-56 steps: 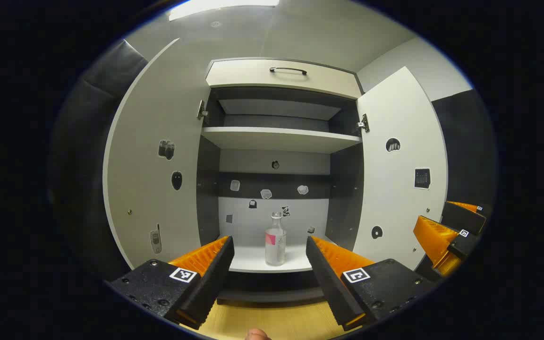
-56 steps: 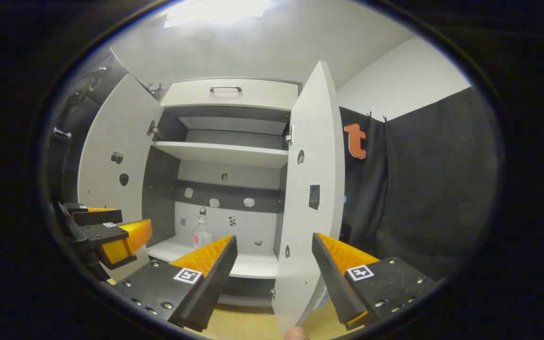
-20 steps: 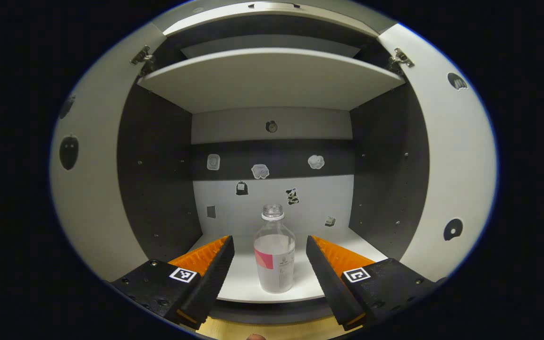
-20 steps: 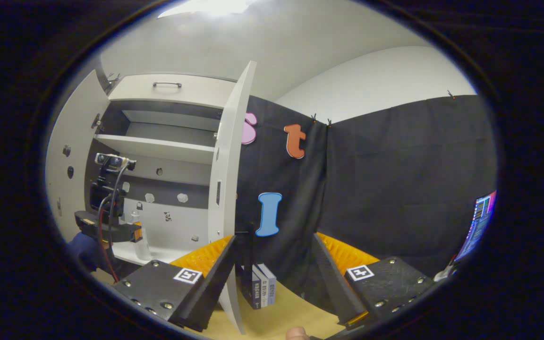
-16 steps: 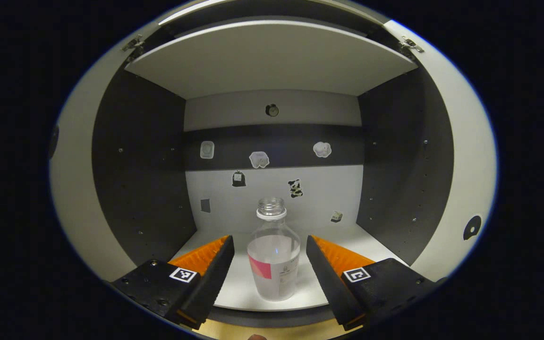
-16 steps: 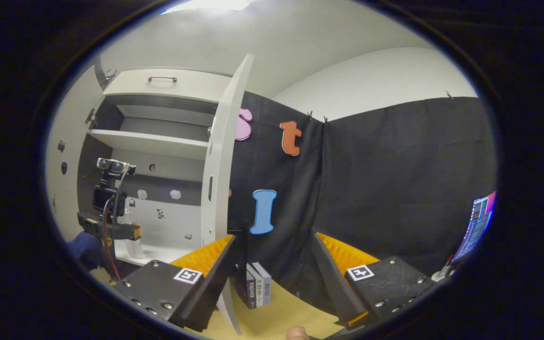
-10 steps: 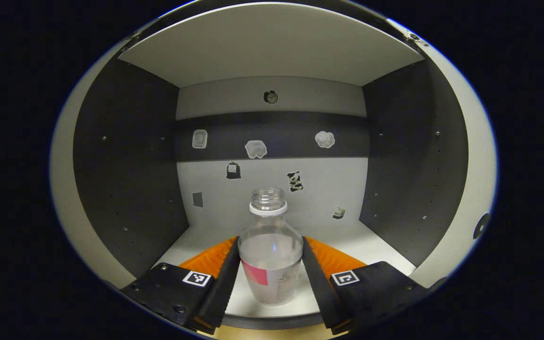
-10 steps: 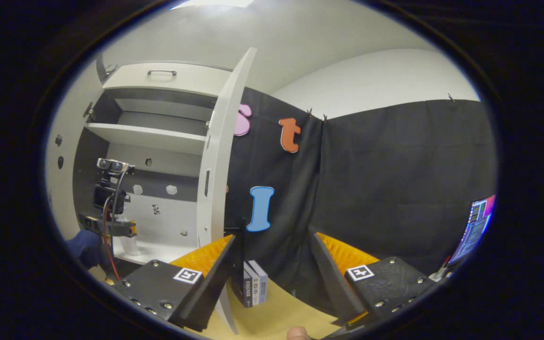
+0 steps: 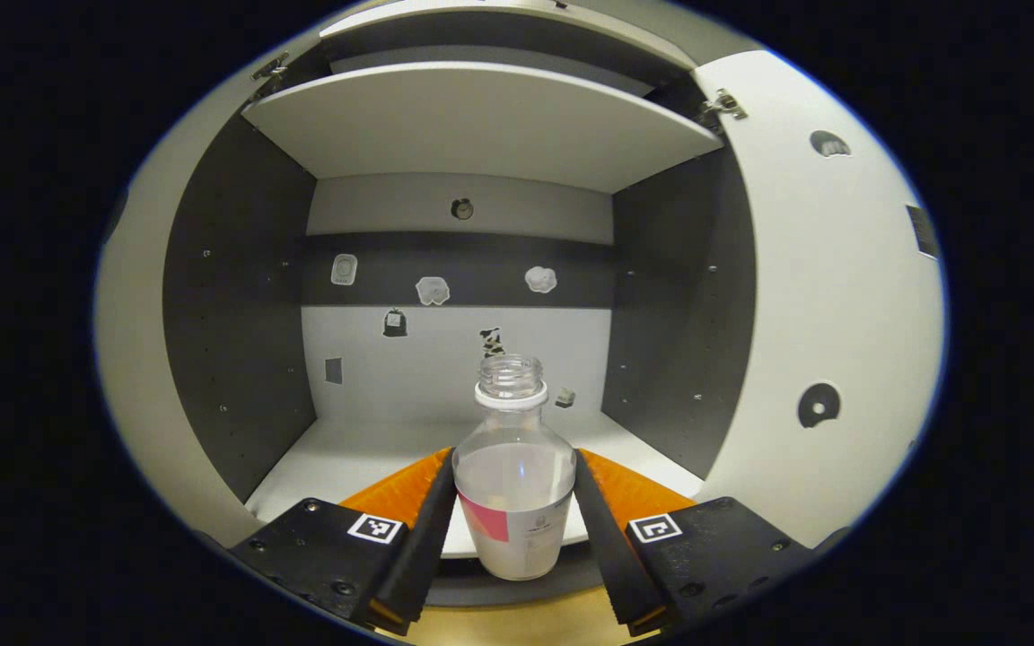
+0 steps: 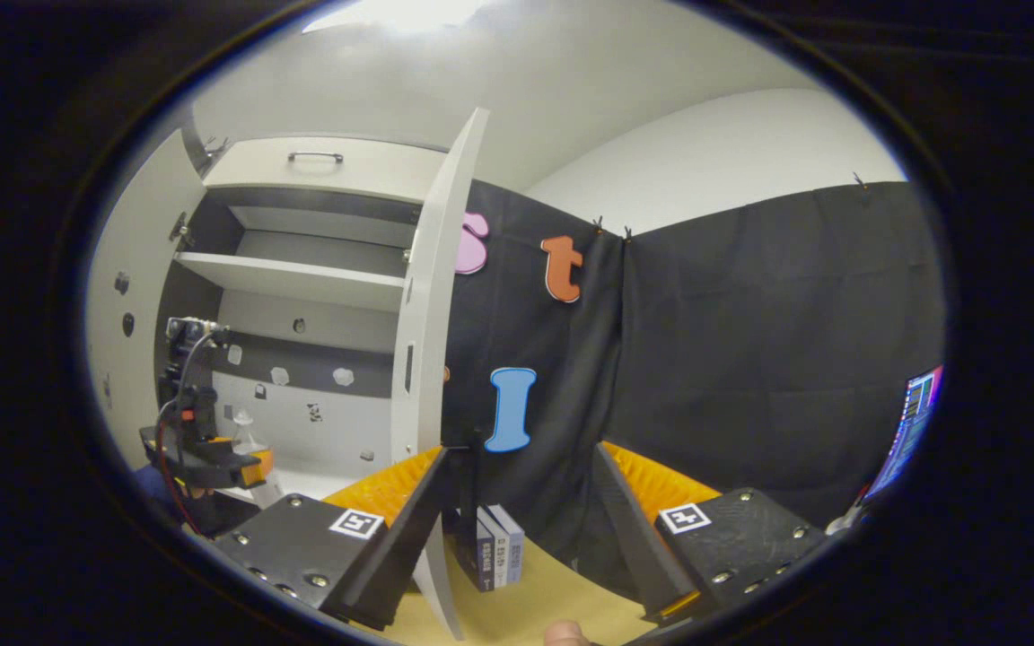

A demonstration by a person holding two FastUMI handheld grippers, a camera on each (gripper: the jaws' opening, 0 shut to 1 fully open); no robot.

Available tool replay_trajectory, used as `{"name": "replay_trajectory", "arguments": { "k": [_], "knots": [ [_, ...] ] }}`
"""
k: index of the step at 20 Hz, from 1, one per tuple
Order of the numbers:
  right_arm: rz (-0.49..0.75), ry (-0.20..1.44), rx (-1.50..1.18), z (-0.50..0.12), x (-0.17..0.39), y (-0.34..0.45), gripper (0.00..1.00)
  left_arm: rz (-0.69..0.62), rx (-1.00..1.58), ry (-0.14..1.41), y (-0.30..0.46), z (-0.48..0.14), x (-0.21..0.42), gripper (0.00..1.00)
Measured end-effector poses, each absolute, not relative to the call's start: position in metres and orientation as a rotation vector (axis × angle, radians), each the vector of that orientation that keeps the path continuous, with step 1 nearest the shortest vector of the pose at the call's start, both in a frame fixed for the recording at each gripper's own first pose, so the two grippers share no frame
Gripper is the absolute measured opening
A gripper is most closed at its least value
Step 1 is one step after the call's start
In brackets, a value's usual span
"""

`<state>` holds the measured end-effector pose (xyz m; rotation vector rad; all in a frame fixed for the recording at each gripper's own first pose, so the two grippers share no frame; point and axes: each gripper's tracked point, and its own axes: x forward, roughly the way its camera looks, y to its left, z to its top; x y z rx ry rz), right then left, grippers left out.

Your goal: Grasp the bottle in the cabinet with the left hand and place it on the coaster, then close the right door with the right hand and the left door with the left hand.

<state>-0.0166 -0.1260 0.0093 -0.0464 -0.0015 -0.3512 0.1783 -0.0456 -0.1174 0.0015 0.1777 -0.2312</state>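
Note:
A clear, uncapped bottle (image 9: 514,502) with a pink-and-white label stands upright between my left gripper's (image 9: 513,467) fingers, which press on both its sides. It hangs at the front edge of the cabinet's lower shelf (image 9: 364,458). In the right gripper view the left gripper (image 10: 252,462) sits at the cabinet mouth with the bottle's neck (image 10: 240,427) above it. My right gripper (image 10: 521,453) is open with nothing between its fingers, out beside the right door (image 10: 432,359). Both the right door (image 9: 831,305) and the left door (image 9: 127,359) stand open.
An upper shelf (image 9: 481,126) spans the cabinet above the bottle. A few books (image 10: 497,558) stand on the wooden table (image 10: 544,606) just behind the right door's edge. A lit screen (image 10: 907,431) is at the far right.
My left gripper moved into the cabinet, shut on the bottle, then drew back with it toward the shelf's front edge. My right gripper stayed open and barely shifted.

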Motion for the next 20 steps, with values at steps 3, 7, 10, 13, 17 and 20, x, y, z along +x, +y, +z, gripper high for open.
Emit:
{"name": "replay_trajectory", "arguments": {
  "k": [3,7,10,13,17,20],
  "knots": [
    [-0.337,-0.011,-0.032,0.013,-0.025,-0.129,0.93,-0.286,0.008,0.171,-0.047,-0.127,0.144,0.77],
    [-0.324,-0.015,-0.021,0.017,-0.034,-0.13,0.96,-0.391,-0.007,0.196,-0.054,-0.152,0.098,0.77],
    [-0.318,-0.019,-0.005,0.023,-0.04,-0.13,0.93,-0.503,0.014,0.176,-0.067,-0.168,0.064,0.77],
    [-0.306,-0.029,0.017,0.028,-0.046,-0.13,0.96,-0.634,0.038,0.16,-0.088,-0.186,0.026,0.77],
    [-0.315,-0.049,0.024,0.04,-0.054,-0.138,0.92,-0.752,0.017,0.227,-0.103,-0.226,-0.024,0.77],
    [-0.324,-0.059,0.026,0.046,-0.06,-0.144,0.92,-0.811,-0.027,0.278,-0.107,-0.256,-0.052,0.77]
  ]
}}
